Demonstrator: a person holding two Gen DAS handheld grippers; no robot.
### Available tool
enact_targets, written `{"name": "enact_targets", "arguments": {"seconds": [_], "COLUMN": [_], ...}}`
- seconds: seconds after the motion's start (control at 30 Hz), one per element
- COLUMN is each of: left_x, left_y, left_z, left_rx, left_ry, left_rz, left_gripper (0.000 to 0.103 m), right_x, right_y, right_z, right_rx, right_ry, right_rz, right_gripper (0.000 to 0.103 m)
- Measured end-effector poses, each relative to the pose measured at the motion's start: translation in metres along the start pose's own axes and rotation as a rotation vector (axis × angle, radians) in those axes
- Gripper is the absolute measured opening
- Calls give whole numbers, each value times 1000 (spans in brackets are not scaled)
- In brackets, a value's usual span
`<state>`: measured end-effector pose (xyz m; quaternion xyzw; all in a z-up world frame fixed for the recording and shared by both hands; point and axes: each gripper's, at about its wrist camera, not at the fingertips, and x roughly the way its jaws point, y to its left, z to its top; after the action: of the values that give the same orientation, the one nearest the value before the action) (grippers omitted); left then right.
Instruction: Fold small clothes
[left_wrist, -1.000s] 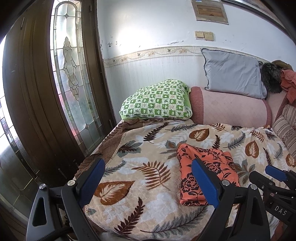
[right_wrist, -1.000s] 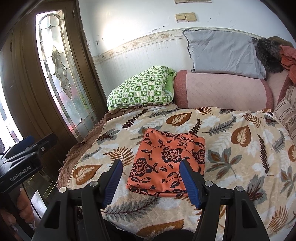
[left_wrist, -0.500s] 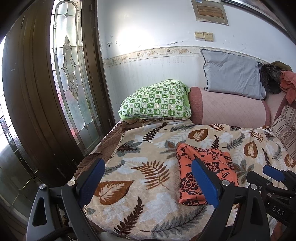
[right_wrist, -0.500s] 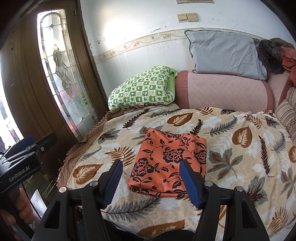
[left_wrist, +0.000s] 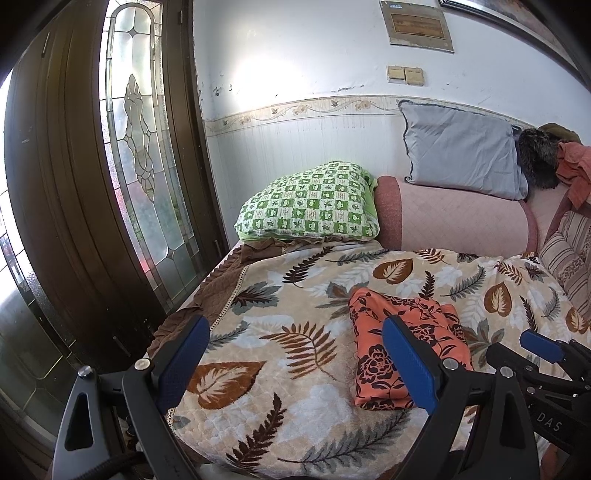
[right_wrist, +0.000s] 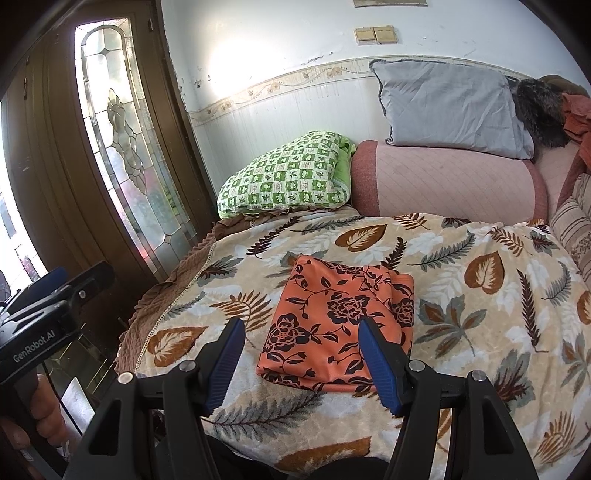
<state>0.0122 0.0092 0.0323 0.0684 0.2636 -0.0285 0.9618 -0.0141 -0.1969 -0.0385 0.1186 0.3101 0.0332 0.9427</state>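
An orange cloth with black flowers (right_wrist: 332, 325) lies folded into a flat rectangle on the leaf-patterned blanket (right_wrist: 480, 295). It also shows in the left wrist view (left_wrist: 373, 354). My right gripper (right_wrist: 301, 363) is open and empty, held above the bed's near edge just short of the cloth. My left gripper (left_wrist: 295, 362) is open and empty, to the left of the cloth. The right gripper's blue tip shows in the left wrist view (left_wrist: 541, 345); the left gripper shows at the left of the right wrist view (right_wrist: 55, 295).
A green checked pillow (right_wrist: 288, 177), a pink bolster (right_wrist: 443, 184) and a grey pillow (right_wrist: 447, 107) line the far wall. Striped cushions (right_wrist: 576, 229) sit at the right. A dark wooden door with a leaded glass panel (left_wrist: 147, 177) stands left of the bed.
Both grippers have drawn back slightly and stay open; the folded cloth has not moved.
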Motion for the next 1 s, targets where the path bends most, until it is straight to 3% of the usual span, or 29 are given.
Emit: {"name": "enact_targets", "arguments": {"seconds": [1.0], "left_x": [17], "left_y": [-12], "left_z": [1], "left_rx": [19], "left_ry": [33], "left_rz": [-10], "left_gripper": [95], "right_x": [14], "right_y": [-13], "right_z": [1], "right_rx": [17], "right_ry": [25], "right_rz": [12], "right_gripper": [67]}}
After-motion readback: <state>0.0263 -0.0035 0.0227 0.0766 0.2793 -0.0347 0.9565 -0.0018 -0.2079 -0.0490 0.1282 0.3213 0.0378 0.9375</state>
